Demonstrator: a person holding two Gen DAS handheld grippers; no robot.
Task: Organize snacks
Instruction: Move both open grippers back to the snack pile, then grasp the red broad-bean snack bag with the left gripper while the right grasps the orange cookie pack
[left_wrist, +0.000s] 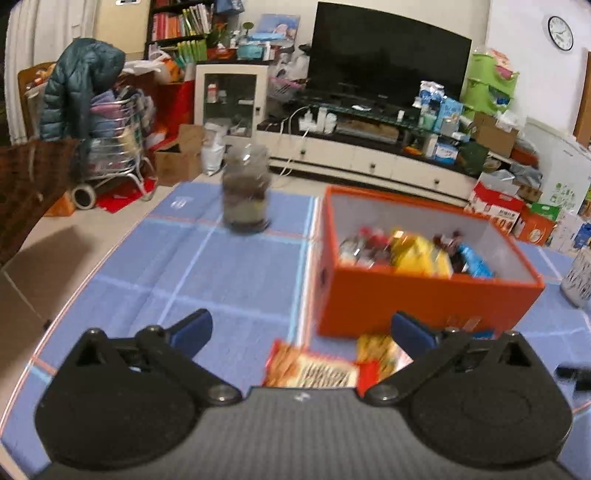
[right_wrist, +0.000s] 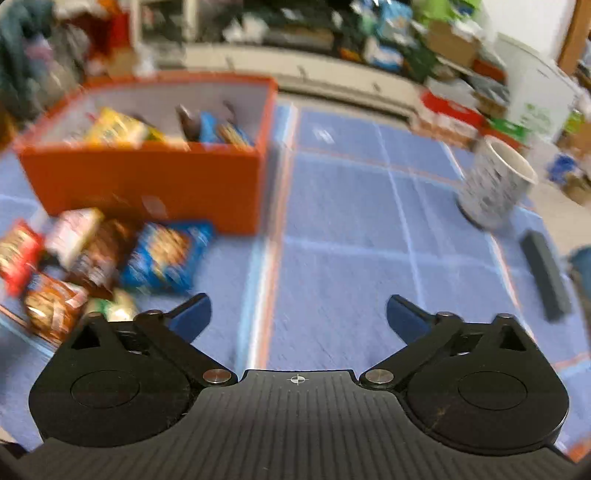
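An orange box (left_wrist: 413, 299) stands on the blue tablecloth and holds several snack packets (left_wrist: 417, 251). It also shows in the right wrist view (right_wrist: 147, 181). My left gripper (left_wrist: 301, 330) is open and empty above a red-orange snack packet (left_wrist: 314, 371) lying in front of the box. My right gripper (right_wrist: 299, 317) is open and empty over bare cloth. A pile of loose packets lies left of it, with a blue packet (right_wrist: 166, 254) nearest, a brown packet (right_wrist: 94, 258) and a red packet (right_wrist: 16, 254).
A clear jar (left_wrist: 245, 188) with dark contents stands at the far side of the table. A patterned white cup (right_wrist: 491, 184) and a dark flat bar (right_wrist: 545, 273) sit at the right. The table edge runs along the left (left_wrist: 74, 295).
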